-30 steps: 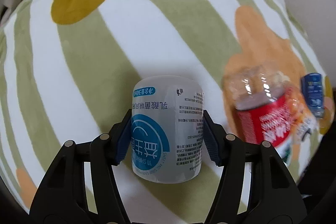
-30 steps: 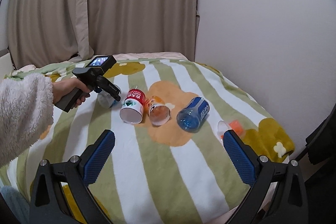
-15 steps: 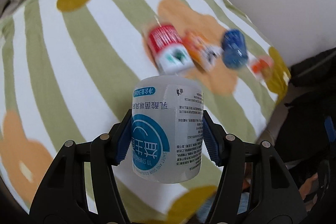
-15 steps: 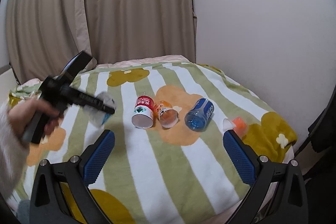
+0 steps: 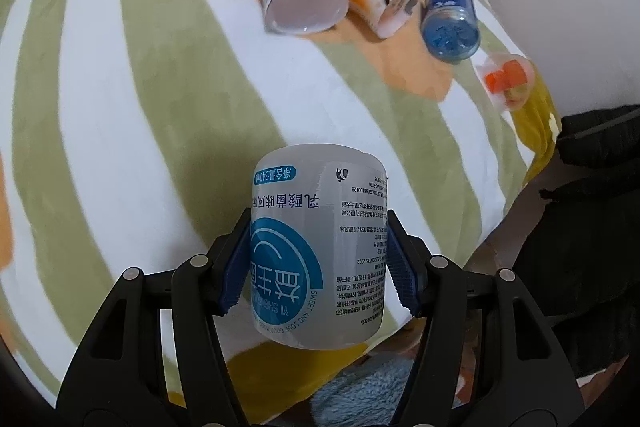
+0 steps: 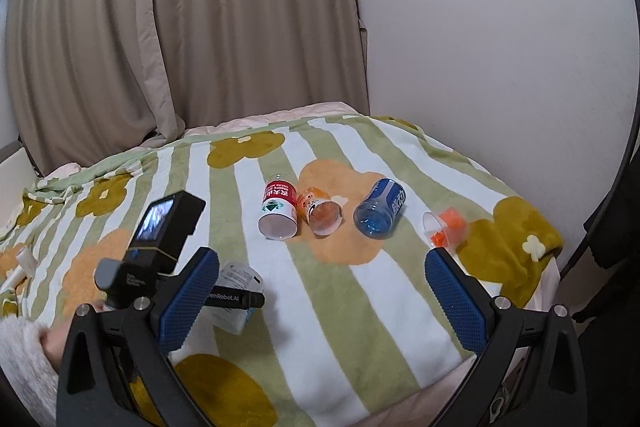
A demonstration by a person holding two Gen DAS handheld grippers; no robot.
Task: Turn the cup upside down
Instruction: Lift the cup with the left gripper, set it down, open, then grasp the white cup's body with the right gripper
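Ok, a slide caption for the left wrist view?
Left gripper holds white-and-blue cup above striped blanket; four cups lie beyond.

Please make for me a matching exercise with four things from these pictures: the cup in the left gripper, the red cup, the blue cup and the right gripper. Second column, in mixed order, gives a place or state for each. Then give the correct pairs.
Things:
1. white cup with blue label
2. red cup
3. blue cup
4. right gripper

Place or state:
A. open, holding nothing
B. lying on the blanket, leftmost of the row
C. clamped between the pads of the left gripper, above the blanket
D. lying on its side, to the right of the orange cup

Pairs: 1-C, 2-B, 3-D, 4-A
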